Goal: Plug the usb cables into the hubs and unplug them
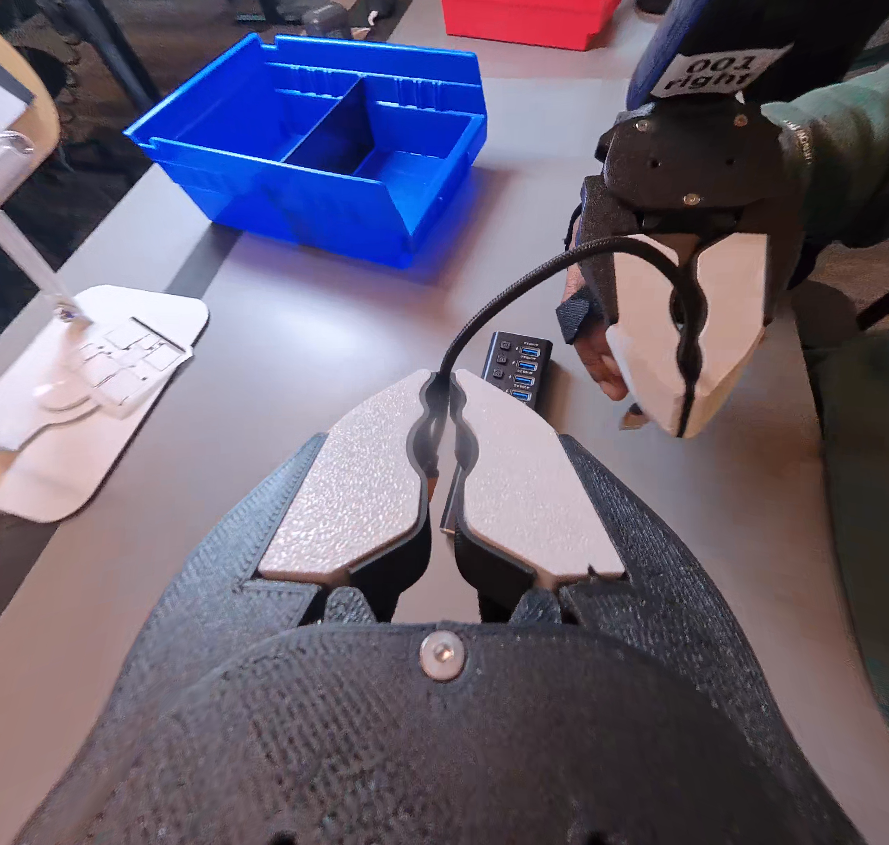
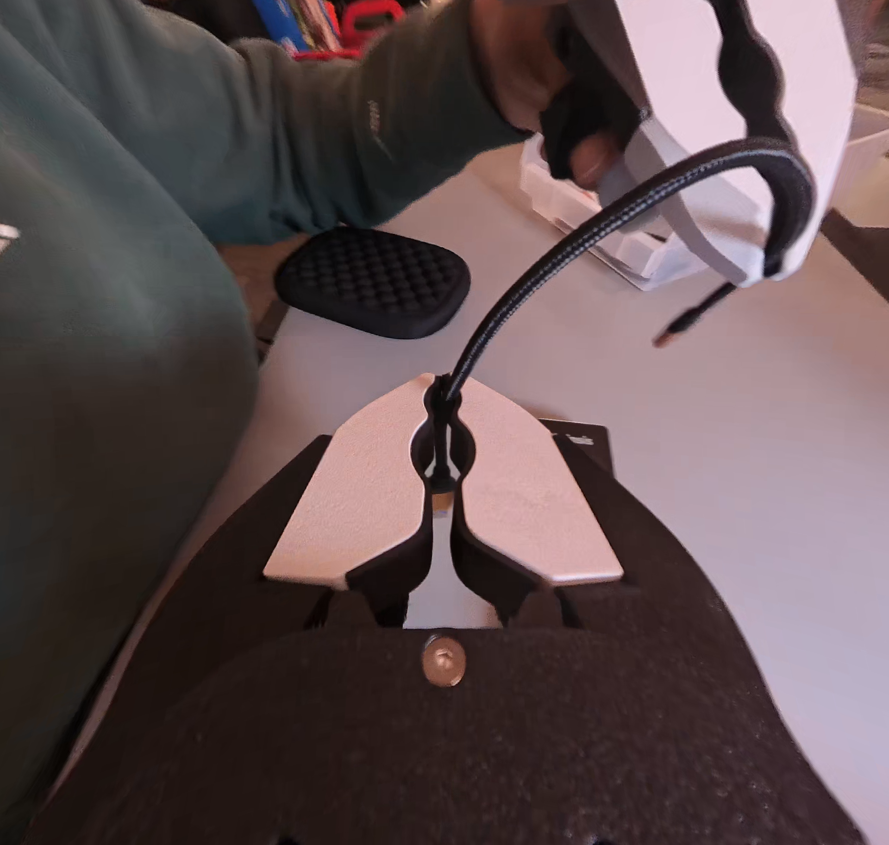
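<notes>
USB cable hangs between both clamped grippers, left gripper and right gripper; nothing plugged into the hub on the table yet.

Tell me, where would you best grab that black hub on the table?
Probably across the USB hub's two long side edges, coming down from above. It lies flat on the table with its blue ports facing up, so the narrow width fits between fingers and leaves the ports uncovered.
</notes>
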Motion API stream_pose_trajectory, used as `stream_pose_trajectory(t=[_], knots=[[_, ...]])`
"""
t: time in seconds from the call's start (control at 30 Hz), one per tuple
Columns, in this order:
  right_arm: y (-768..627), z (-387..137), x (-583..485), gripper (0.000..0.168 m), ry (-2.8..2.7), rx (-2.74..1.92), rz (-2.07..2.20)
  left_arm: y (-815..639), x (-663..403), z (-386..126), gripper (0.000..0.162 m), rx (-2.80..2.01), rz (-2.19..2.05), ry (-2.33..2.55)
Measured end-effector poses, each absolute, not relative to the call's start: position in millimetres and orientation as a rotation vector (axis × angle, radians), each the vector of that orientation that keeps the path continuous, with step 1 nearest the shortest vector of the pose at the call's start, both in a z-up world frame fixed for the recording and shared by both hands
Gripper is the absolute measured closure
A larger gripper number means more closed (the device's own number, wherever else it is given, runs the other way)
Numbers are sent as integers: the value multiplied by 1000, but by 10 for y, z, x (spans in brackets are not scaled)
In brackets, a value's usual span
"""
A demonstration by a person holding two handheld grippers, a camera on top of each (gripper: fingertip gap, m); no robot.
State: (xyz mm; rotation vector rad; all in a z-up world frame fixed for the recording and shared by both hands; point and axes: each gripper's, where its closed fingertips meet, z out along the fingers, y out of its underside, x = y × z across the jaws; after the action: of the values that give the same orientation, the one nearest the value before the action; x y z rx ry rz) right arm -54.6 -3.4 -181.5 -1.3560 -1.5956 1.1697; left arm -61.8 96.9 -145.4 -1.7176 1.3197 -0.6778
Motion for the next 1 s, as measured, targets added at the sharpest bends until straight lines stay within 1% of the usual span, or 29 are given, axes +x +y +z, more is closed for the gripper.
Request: stream_pose_trajectory(t=[0.1,0.13,0.2,0.23,0.27,0.33,0.4,0.43,0.53,0.6,0.67,0.8,0.87,0.97,1.0], knots=[[-55,-1662,-493,168,-1499,-1315,1320,1096,-470,-1611,157,-1727,-665,1325],[-25,-1577,-472,168,-1442,-1301,1368,1136,-424,-1656,153,-1725,-653,1328],[85,-1430,-404,168,-1330,-1293,1423,1213,-385,-1680,127,-1718,-618,1315],[149,-1381,-361,168,-1287,-1295,1430,1234,-389,-1647,121,-1703,-616,1294],[218,-1345,-317,167,-1248,-1301,1425,1240,-401,-1589,119,-1678,-629,1263],[364,-1292,-229,167,-1167,-1311,1395,1169,-437,-1498,121,-1633,-693,1224],[478,-1217,-149,167,-1082,-1304,1402,930,-408,-1522,127,-1610,-832,1261],[525,-1179,-117,167,-1045,-1298,1410,793,-368,-1569,127,-1610,-901,1287],[653,-1082,-45,167,-930,-1283,1434,596,-301,-1660,125,-1576,-857,1342],[688,-1043,-9,167,-866,-1281,1481,525,-270,-1596,129,-1525,-822,1355],[698,-1040,-3,167,-832,-1284,1512,409,-174,-1565,132,-1509,-890,1371],[645,-1015,-88,167,-825,-1256,1565,297,143,-1817,126,-1546,-987,1389],[595,-999,-138,168,-834,-1228,1582,300,273,-1848,123,-1542,-1074,1325],[535,-1016,-178,168,-853,-1198,1586,283,351,-1770,132,-1545,-1277,1222],[521,-1014,-178,167,-857,-1189,1592,286,360,-1774,139,-1554,-1309,1209]])
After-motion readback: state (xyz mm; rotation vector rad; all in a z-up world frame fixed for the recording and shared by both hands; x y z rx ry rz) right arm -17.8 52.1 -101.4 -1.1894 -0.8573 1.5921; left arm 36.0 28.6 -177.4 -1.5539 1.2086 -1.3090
